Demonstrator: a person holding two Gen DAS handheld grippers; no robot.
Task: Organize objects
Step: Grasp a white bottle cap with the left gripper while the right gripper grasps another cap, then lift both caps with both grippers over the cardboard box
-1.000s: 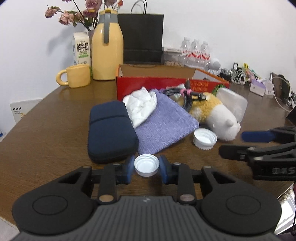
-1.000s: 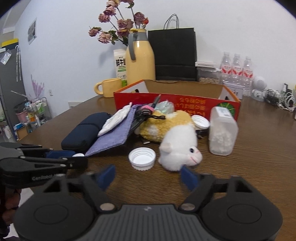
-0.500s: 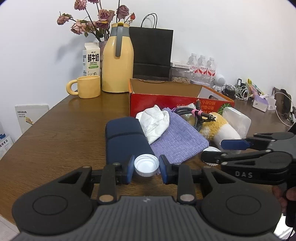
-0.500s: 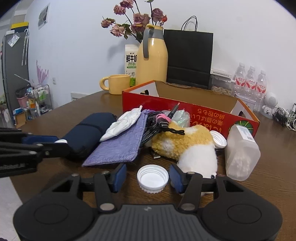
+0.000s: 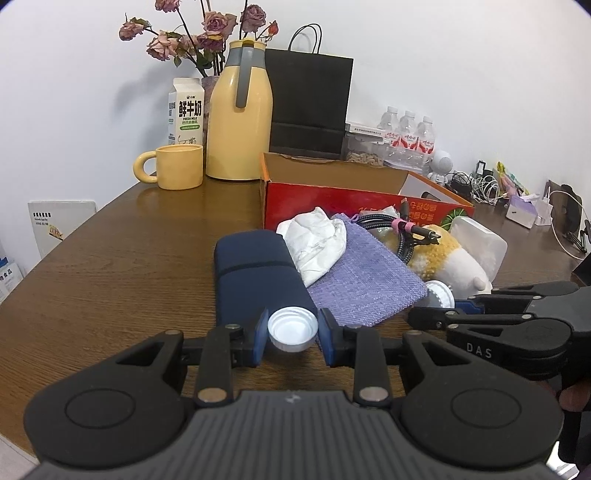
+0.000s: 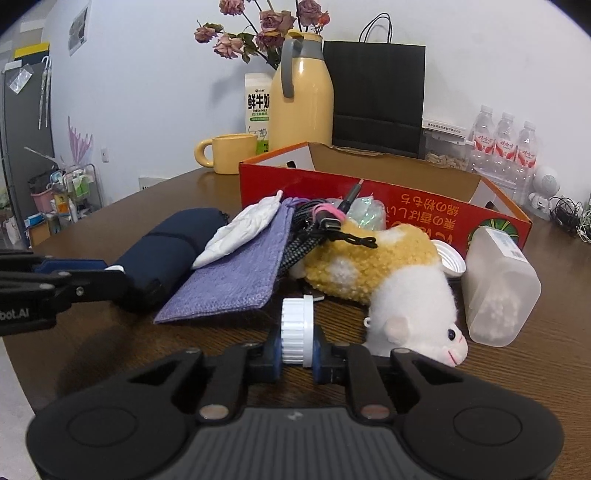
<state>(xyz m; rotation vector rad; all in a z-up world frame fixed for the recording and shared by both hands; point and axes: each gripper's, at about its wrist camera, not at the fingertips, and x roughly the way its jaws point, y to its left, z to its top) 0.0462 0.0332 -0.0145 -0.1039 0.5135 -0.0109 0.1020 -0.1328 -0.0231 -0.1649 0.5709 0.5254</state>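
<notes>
Setting: brown wooden table (image 5: 110, 266) against a white wall, cluttered along its far side.
Far left: yellow mug (image 5: 179, 167), milk carton (image 5: 186, 112) behind it, and a tall yellow jug (image 5: 240, 114) with dried roses (image 5: 192, 33) at its back.
Centre back: black paper bag (image 5: 308, 103) standing behind an open red cardboard box (image 6: 388, 199).
Pile before the box: navy case (image 5: 255, 273), crumpled white tissue (image 5: 317, 243) lying over a purple cloth pouch (image 5: 362, 275), a coiled braided cable (image 6: 317, 225) on top of a yellow-and-white plush toy (image 6: 388, 273).
Far right: clear plastic container (image 6: 498, 284) tipped beside the toy; water bottles (image 6: 506, 144) near the wall.
Left gripper (image 5: 291, 334): fingers partly closed, pads pressing the sides of a white bottle cap (image 5: 293, 328), open face up, just in front of the navy case.
Right gripper (image 6: 297, 354): fingers drawn nearly together, clamping a second white cap (image 6: 297, 328) stood on edge, beside the toy's head.
Loose cap: a third white cap (image 6: 448, 260) leans between toy and container.
</notes>
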